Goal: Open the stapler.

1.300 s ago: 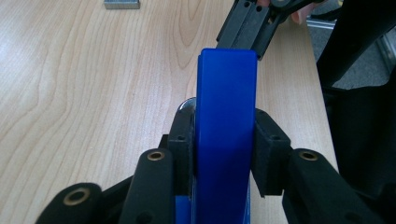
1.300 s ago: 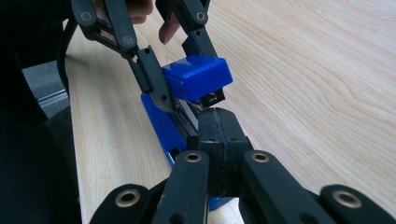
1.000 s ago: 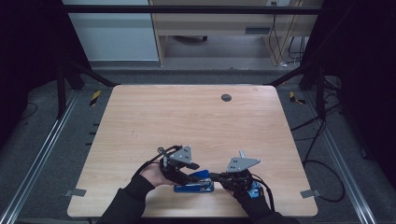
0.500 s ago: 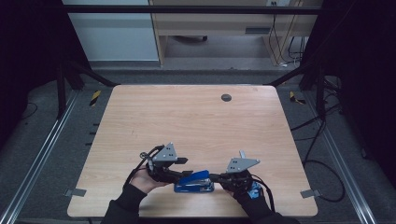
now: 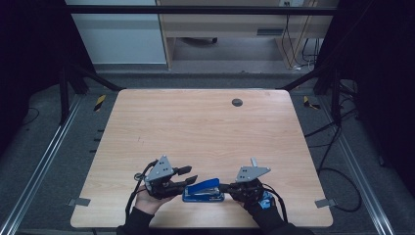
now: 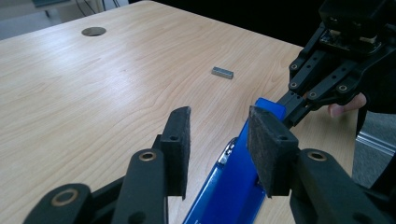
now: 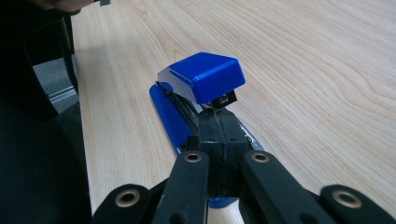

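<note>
While the blue stapler [image 5: 204, 190] sits flat on the wooden table [image 5: 195, 127] near its front edge, between the two grippers, its top arm is tilted up and open.

Right gripper [image 7: 219, 122]: jaws pressed together at the stapler's front, under the raised head. They seem to pinch a thin metal part there, probably the magazine rail, but the exact piece is hidden behind the pads. High view puts this gripper [image 5: 226, 187] touching the stapler's right end.

Left gripper [image 6: 219, 135]: jaws apart, holding nothing. They straddle the raised arm from the other end; the right pad looks close to the blue plastic, contact can't be confirmed.

Small grey metal bar, likely a staple strip [image 6: 222, 72], lies loose on the table beyond the stapler, well apart from it.

Handling judgement:
- Stapler: rigid, plastic over steel, moderately light; will slide on smooth wood if pushed from one end only.
- Glossy blue shell is slippery; grip across the arm's flat sides, not the rounded nose.
- Hinged arm is likely sprung and may snap shut if released.
- Staple strip: brittle, thin, hard to pinch off a flat surface.

No brand, label or writing is readable anywhere on the stapler.
</note>
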`<state>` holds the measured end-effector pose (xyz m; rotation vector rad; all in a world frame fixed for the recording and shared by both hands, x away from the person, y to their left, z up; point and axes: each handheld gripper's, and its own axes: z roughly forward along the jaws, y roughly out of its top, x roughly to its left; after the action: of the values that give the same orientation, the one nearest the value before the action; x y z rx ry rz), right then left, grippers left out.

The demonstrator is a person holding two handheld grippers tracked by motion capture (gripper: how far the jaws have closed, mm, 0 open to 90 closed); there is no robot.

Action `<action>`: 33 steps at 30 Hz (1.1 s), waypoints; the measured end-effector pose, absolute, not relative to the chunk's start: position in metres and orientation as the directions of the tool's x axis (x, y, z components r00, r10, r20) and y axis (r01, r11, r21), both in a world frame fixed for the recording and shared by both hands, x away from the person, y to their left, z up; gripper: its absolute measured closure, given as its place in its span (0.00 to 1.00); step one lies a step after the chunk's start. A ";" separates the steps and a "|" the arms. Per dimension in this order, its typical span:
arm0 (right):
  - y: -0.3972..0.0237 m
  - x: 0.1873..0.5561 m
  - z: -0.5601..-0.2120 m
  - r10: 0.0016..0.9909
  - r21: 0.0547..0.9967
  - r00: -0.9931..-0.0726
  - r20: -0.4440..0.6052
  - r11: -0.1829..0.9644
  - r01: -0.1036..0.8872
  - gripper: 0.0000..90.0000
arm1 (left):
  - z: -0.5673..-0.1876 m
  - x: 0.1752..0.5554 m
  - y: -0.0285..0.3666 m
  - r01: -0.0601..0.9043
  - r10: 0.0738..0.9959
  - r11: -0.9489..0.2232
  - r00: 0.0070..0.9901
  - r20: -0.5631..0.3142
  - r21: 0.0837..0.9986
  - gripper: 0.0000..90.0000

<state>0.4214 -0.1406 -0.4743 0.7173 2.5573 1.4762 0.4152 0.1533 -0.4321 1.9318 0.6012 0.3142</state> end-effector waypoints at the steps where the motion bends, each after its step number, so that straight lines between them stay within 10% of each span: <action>1: -0.140 0.421 -0.474 0.446 0.841 -0.884 0.142 0.417 0.345 1.00 | -0.434 0.413 0.154 0.269 0.550 -0.332 0.834 -0.046 0.904 0.67; 33: -0.140 0.422 -0.474 0.445 0.853 -0.882 0.155 0.391 0.347 1.00 | -0.488 0.337 0.125 0.296 0.770 -0.182 0.636 -0.051 0.938 0.86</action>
<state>0.4224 -0.1399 -0.4740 0.7246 2.5364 1.5171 0.3372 0.1246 -0.4881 1.7573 0.8663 0.5379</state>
